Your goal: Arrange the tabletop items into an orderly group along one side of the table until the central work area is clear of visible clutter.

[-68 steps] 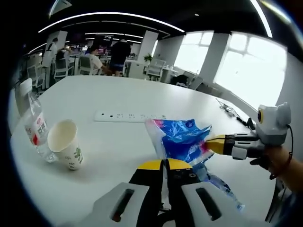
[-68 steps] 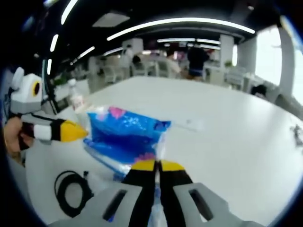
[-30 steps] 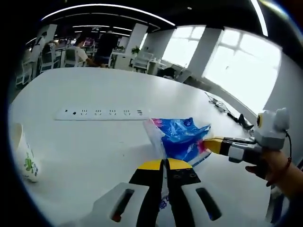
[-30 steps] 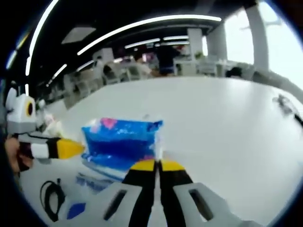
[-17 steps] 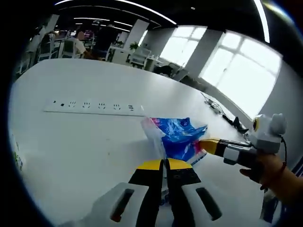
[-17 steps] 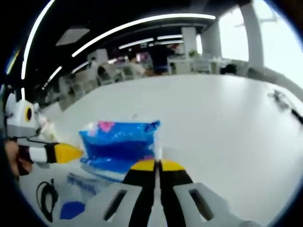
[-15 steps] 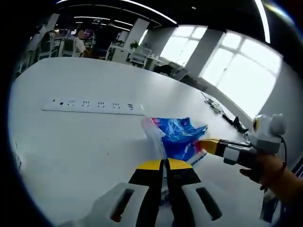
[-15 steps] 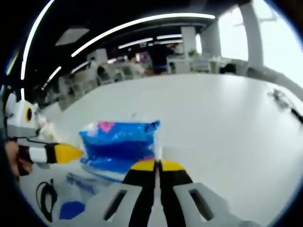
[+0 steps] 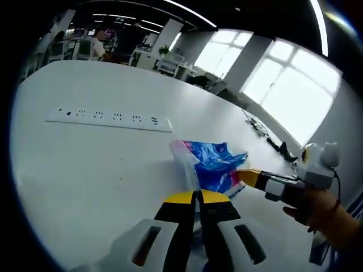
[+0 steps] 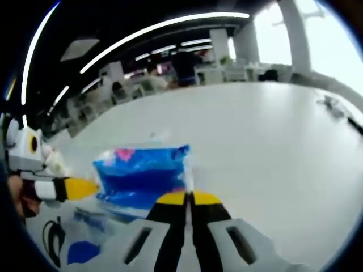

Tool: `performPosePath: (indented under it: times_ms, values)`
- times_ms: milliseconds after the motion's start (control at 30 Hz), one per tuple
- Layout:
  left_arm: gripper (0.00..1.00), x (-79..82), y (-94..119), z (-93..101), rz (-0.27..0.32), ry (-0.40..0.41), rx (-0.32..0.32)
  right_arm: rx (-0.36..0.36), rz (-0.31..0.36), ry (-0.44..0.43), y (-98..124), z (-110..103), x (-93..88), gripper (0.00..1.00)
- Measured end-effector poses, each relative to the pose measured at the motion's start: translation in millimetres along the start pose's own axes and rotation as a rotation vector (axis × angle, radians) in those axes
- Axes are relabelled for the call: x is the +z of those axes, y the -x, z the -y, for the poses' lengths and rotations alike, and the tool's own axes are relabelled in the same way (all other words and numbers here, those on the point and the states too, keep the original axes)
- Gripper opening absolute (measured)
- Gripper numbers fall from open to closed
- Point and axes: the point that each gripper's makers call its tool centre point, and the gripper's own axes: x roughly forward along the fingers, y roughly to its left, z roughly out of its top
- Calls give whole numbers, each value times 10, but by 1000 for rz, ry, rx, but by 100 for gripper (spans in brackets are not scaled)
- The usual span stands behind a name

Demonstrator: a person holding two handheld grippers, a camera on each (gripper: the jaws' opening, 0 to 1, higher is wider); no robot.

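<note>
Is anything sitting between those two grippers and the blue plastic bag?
No. Both already hold the blue bag: the left gripper is shut on one edge, the right gripper on the opposite one. The white table around it looks bare, apart from a power strip farther off.

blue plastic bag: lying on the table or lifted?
Lifted and stretched: the blue plastic bag hangs between the left gripper and right gripper, each shut on an edge.

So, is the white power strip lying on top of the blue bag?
No, the power strip lies flat on the table, apart from the blue bag.
</note>
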Motion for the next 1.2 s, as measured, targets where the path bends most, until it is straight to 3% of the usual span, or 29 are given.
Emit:
performPosePath:
  times_ms: [467,833,967,1200]
  values:
    - [2,-171,-93,-11,-39,-3,1,-18,3,-56,-55,111,-106,1]
    - [2,-172,-101,-36,-41,50,-1,-36,4,-59,-25,113,-139,1]
    - [4,-173,-101,-33,-37,31,-1,-43,-1,-55,-29,132,-151,3]
    - [21,-191,-74,-59,-34,1,24,-66,-5,-54,-8,176,-171,13]
